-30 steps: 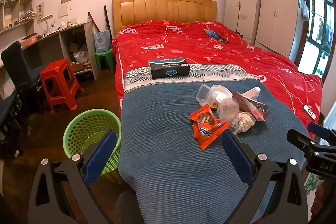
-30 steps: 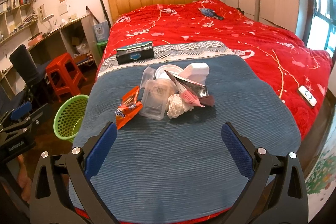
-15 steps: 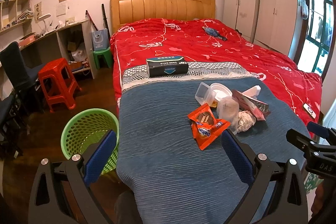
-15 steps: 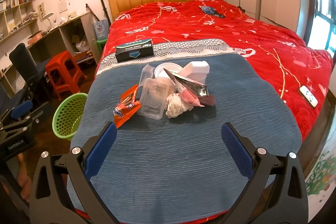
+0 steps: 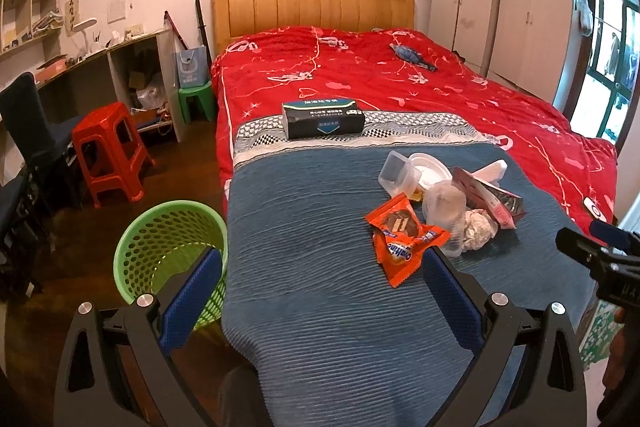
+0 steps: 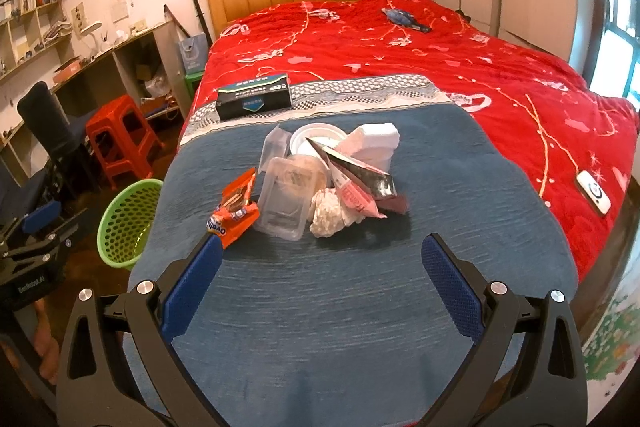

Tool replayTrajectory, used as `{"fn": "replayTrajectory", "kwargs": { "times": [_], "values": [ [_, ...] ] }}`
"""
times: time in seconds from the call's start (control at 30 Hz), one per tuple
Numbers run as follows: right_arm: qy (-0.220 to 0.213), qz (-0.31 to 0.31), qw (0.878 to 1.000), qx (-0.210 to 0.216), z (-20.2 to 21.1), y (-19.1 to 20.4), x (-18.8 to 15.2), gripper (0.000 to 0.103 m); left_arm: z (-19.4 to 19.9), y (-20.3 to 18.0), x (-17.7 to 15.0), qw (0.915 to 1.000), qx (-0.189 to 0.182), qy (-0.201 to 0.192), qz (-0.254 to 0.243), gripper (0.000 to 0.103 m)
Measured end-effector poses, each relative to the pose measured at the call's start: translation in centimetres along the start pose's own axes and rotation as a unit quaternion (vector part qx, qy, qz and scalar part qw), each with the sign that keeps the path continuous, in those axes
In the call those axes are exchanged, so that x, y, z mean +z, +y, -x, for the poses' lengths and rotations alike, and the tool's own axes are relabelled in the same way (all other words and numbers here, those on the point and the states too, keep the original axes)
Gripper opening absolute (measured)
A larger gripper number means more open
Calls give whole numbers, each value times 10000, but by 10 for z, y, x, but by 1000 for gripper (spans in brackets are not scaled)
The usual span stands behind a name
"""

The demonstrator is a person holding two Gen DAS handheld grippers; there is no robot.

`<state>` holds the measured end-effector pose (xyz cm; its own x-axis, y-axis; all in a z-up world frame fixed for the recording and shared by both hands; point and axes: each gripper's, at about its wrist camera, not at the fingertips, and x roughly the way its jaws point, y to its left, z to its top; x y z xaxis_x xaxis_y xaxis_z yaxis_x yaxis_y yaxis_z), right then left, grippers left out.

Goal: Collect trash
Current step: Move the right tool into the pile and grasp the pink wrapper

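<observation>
Both the left gripper [image 5: 318, 269] and the right gripper [image 6: 318, 255] have black angular frames, silver round screws and textured blue finger pads [image 6: 450, 287].

- blue blanket [image 6: 360, 307]: ribbed cloth, pretty matt
- orange snack wrapper [image 5: 404, 239]: glossy, crinkly foil-ish plastic
- clear tub [image 6: 286, 199]: see-through plastic, smooth
- green basket [image 5: 168, 247]: perforated plastic
- headboard [image 5: 312, 3]: varnished wood, slight sheen

The bed [image 6: 500, 99] bears a blue blanket [image 6: 360, 299] with piled trash [image 6: 320, 179].
</observation>
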<state>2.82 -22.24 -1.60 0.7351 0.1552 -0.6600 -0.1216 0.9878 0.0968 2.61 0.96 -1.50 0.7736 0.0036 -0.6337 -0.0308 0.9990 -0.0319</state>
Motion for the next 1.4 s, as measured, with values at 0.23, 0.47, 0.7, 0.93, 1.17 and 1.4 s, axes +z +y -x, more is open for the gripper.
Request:
{"fn": "replayTrajectory", "kwargs": {
  "times": [0.23,0.47,0.7,0.93,1.17,1.4],
  "values": [
    [98,108,9999,21,-18,-11,16,98,-11,3,0,10000,0,91,-2,97],
    [254,258,9993,126,-42,-21,31,98,-24,4,2,9998,1,205,-36,97],
    [463,531,9974,163,-74,-29,41,98,-37,0,3,9994,-69,319,-113,97],
    [626,790,9948,133,-102,-37,49,97,-52,-10,4,9984,-263,439,-240,97],
    [827,984,9916,140,-130,-41,52,90,-71,-26,0,9956,-477,594,-537,97],
    [1016,1055,9891,134,-153,-43,54,75,-90,-43,-1,9906,-792,688,-882,97]
  ]
}}
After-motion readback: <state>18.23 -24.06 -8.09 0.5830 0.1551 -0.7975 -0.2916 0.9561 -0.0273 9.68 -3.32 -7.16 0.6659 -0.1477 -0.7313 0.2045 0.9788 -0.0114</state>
